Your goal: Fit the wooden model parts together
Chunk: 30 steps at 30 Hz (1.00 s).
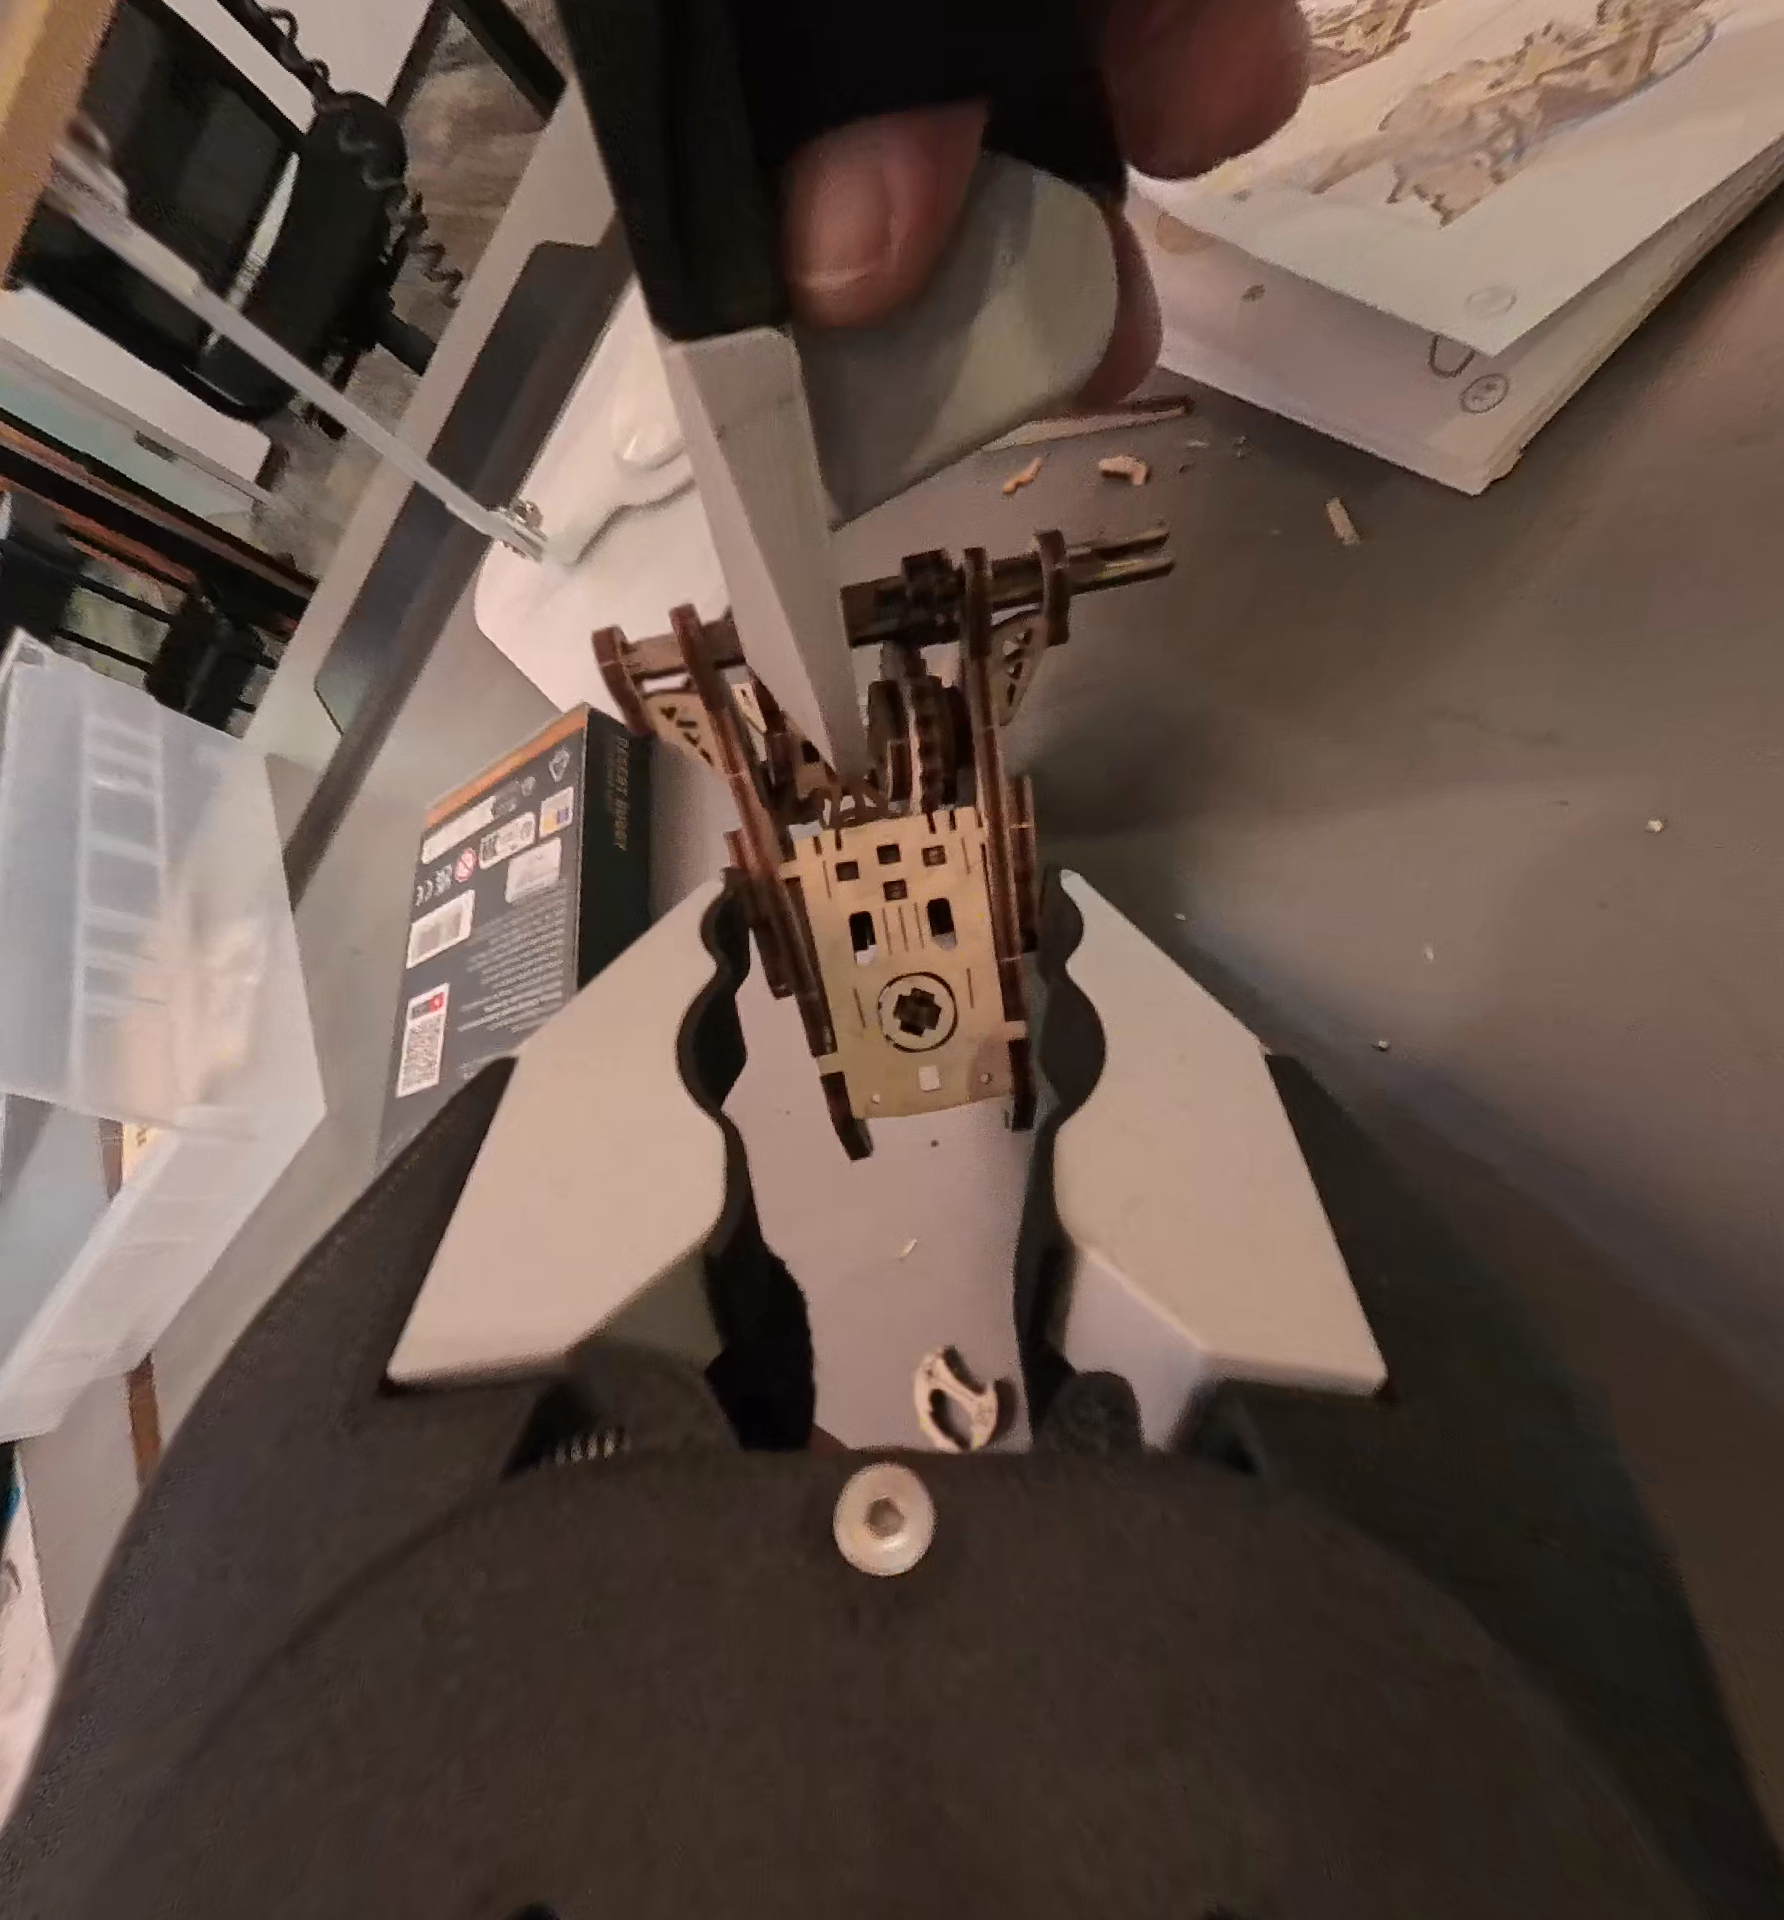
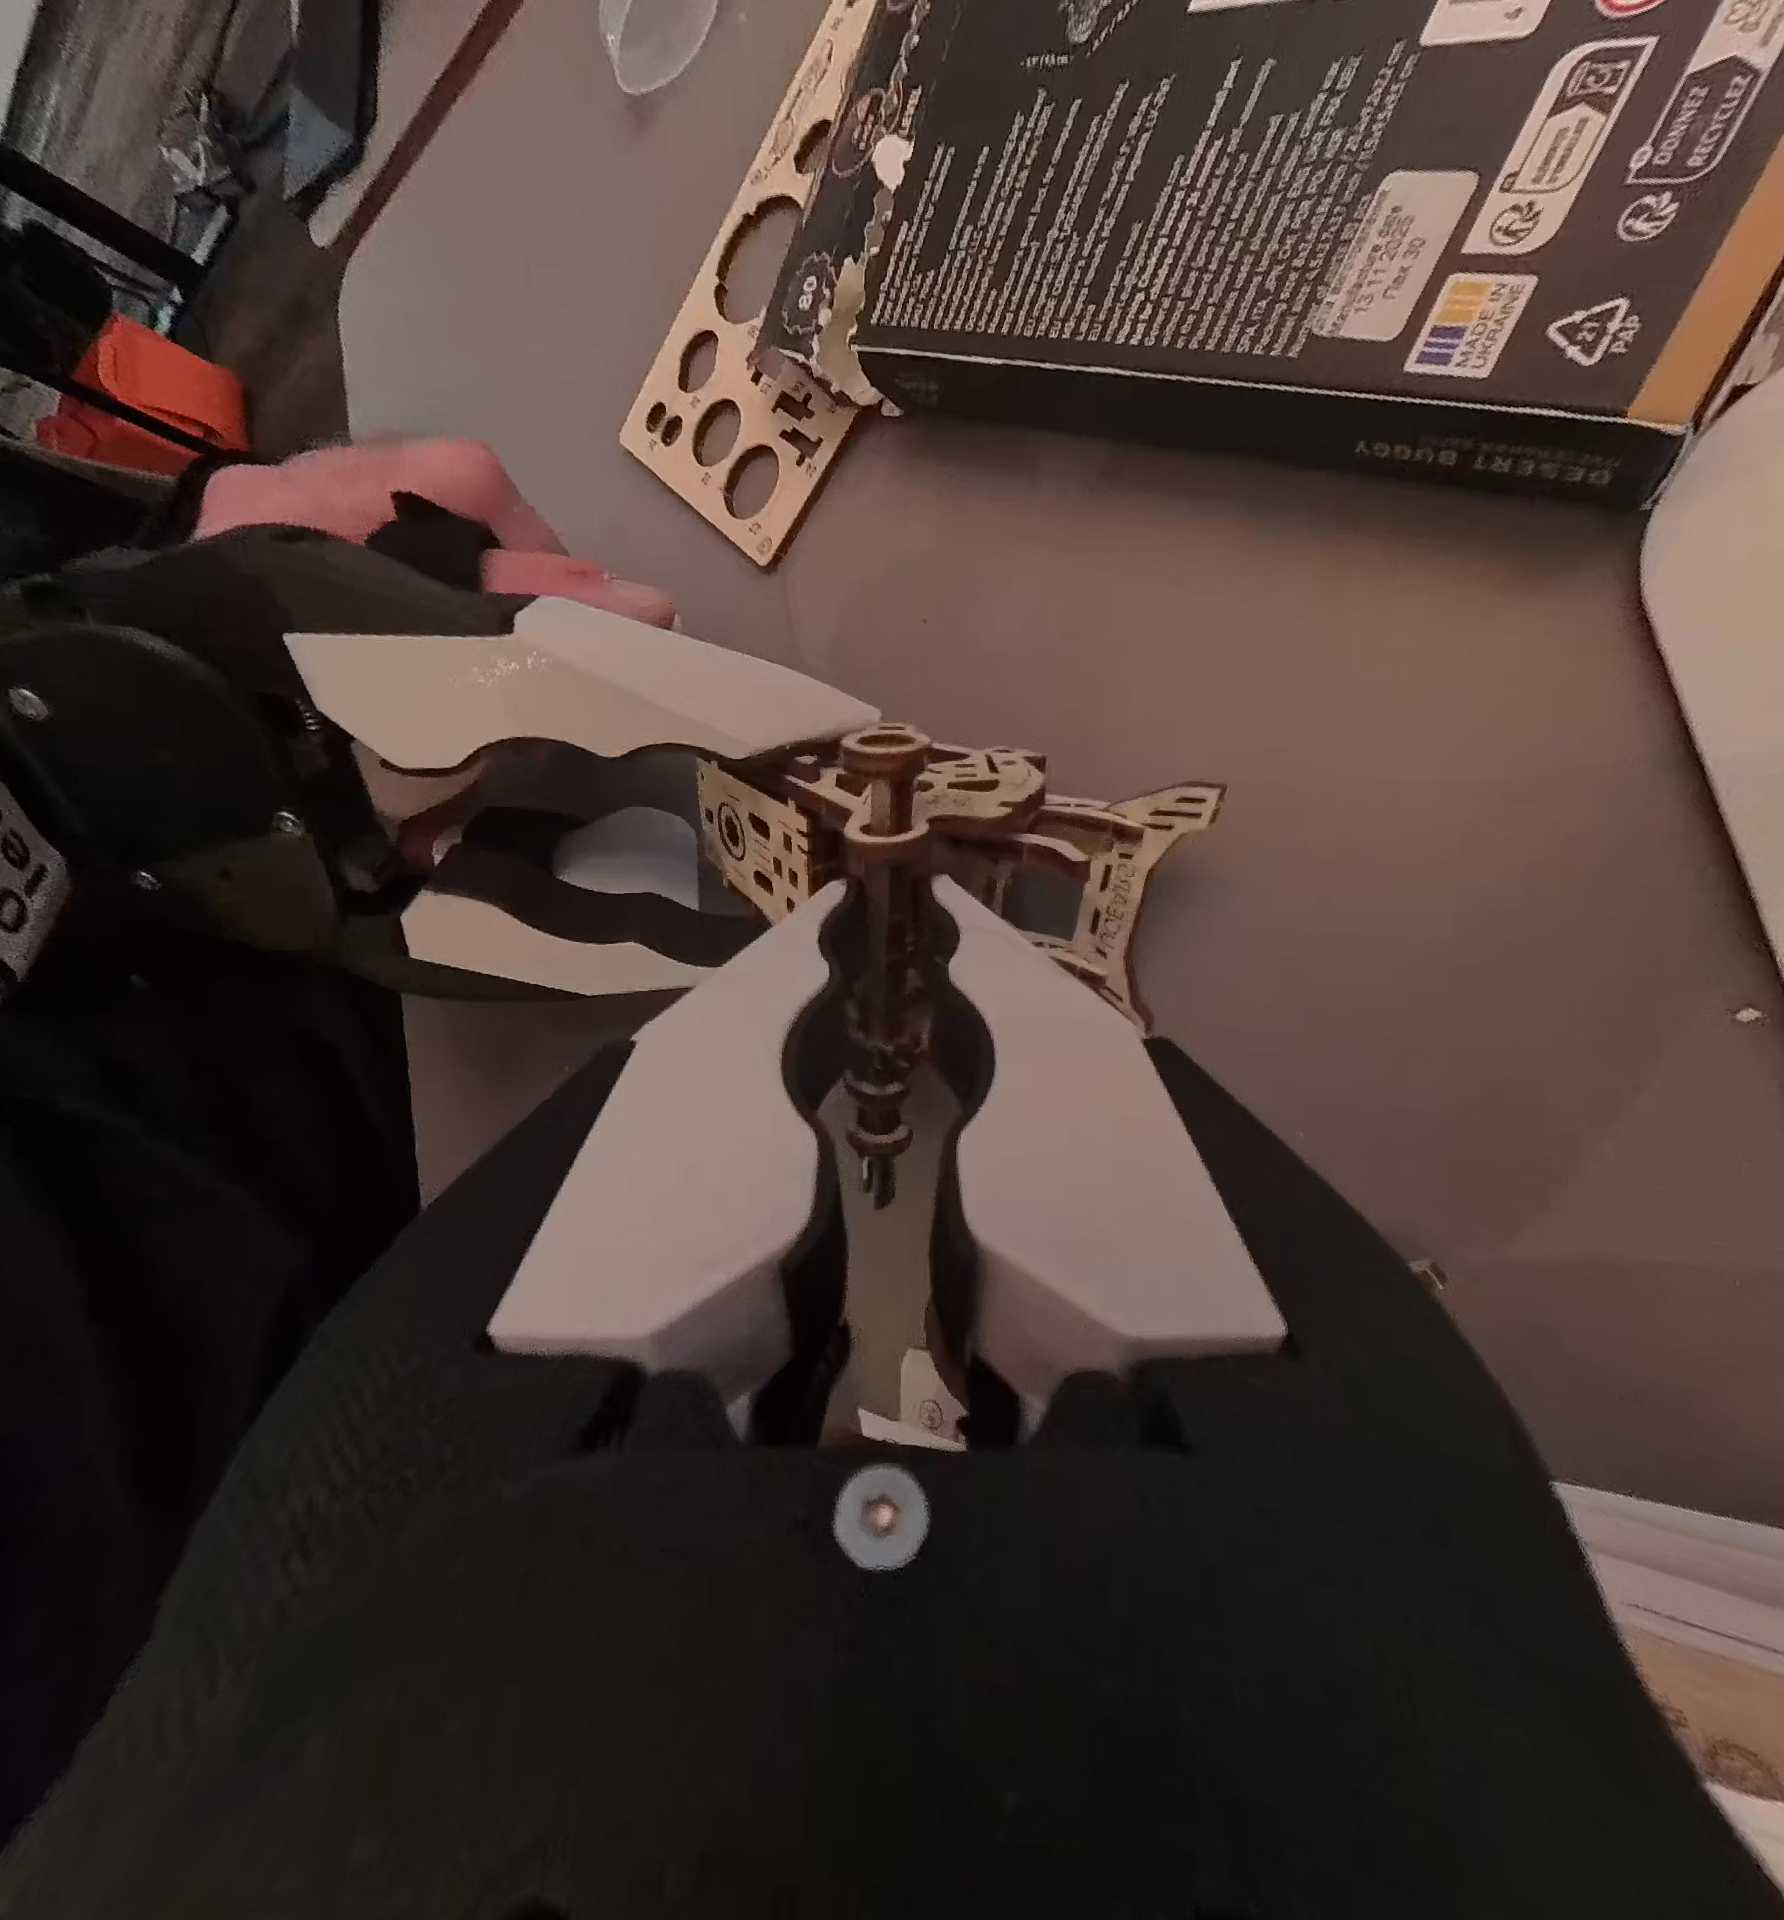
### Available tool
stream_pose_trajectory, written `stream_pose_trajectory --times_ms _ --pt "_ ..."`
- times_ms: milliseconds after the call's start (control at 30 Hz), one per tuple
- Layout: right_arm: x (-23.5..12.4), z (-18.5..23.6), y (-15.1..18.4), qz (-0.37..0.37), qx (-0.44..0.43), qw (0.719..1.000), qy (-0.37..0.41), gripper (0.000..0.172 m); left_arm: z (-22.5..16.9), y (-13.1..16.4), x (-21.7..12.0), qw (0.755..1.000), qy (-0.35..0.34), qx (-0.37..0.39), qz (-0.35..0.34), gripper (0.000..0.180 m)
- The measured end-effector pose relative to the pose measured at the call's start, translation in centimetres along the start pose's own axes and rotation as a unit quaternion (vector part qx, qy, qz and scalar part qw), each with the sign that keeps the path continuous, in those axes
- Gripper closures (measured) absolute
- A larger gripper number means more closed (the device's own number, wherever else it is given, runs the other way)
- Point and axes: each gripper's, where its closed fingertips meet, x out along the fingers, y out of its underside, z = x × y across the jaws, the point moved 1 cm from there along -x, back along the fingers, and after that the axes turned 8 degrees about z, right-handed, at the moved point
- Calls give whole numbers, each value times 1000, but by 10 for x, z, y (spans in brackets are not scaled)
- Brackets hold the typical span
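The wooden model frame [image 1: 898,977] is a pale slotted plate with dark side rails and gears. It sits between the pads of my left gripper [image 1: 893,899], which press on its two sides above the grey table [image 1: 1439,831]. In the right wrist view the frame [image 2: 981,821] lies sideways, with the left gripper's upper finger [image 2: 607,686] on top of it. My right gripper [image 2: 886,899] is shut on a thin dark wooden axle with small gears [image 2: 883,966], which stands against the frame. In the left wrist view the right gripper's fingers [image 1: 794,582] reach down into the frame's gear end.
A black kit box [image 2: 1283,208] and a punched-out wooden sheet [image 2: 753,343] lie beyond the model. An open booklet [image 1: 1439,260], wood scraps [image 1: 1116,468] and a clear plastic bin [image 1: 88,987] are nearby. A small curved wooden piece [image 1: 955,1397] lies under the left gripper. Both grippers' tips are close together, under 4 cm apart.
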Motion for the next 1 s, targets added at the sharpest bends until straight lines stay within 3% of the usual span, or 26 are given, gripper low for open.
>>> stream_pose_trajectory --times_ms 167,367,467,667,900,1000 --pt "-2 -2 0 -48 33 998 -16 167 1 -4 -2 1000 -9 12 -10 127" --pt "1 -4 -7 -44 25 999 19 167 5 1 1 1000 14 -12 -14 128" --pt "-6 -4 -8 -38 -1 998 46 145 2 4 3 999 30 -34 -21 127" --pt "0 -4 15 22 -37 997 68 136 0 3 3 999 10 -10 -30 127" --pt "4 0 16 -25 -42 996 74 140 -2 2 0 998 -25 19 -47 127" --pt "2 0 17 -59 -2 997 57 140 -2 1 -1 997 -40 32 -51 127"
